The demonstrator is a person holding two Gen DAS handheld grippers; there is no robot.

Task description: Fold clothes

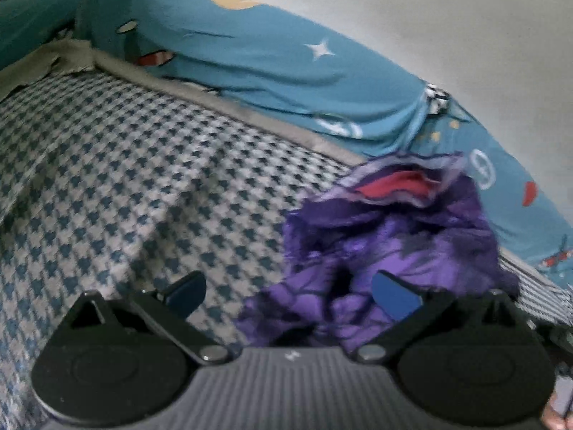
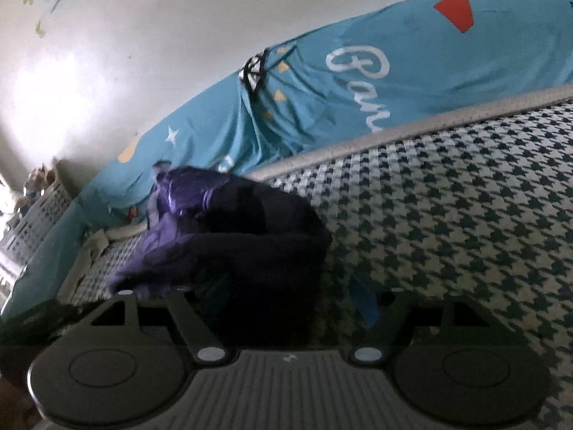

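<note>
Landmark: a houndstooth blanket (image 1: pixel 125 179), blue-and-white, with a grey border strip (image 2: pixel 412 132) along its far edge; all places below are given against it.
Purple garment (image 1: pixel 394 236): a crumpled heap lying on the blanket near the border strip, unfolded, with a pale ruffled edge and a red patch (image 1: pixel 394 182) on its far side. In the right wrist view the same heap (image 2: pixel 250 236) looks dark, almost black, with lighter purple only on its left part.
Left gripper (image 1: pixel 288 294): jaws spread wide. The blue pad (image 1: pixel 394 295) of one finger sits over the near edge of the garment, the other finger over bare blanket; nothing is pinched between them.
Right gripper (image 2: pixel 286 308): fingers apart, with the near side of the garment between them. One blue finger (image 2: pixel 363 299) shows on the right; the other is lost in the dark cloth. Whether cloth is gripped cannot be told.
Teal sheet (image 1: pixel 286 57): beyond the border strip, printed with white stars, white script lettering and red shapes, bunched at a black-and-white knot (image 2: pixel 255 71).
Wall (image 2: pixel 143 36): pale, behind the sheet.
Basket (image 2: pixel 35 215): white lattice, off the blanket's far left corner in the right wrist view.
</note>
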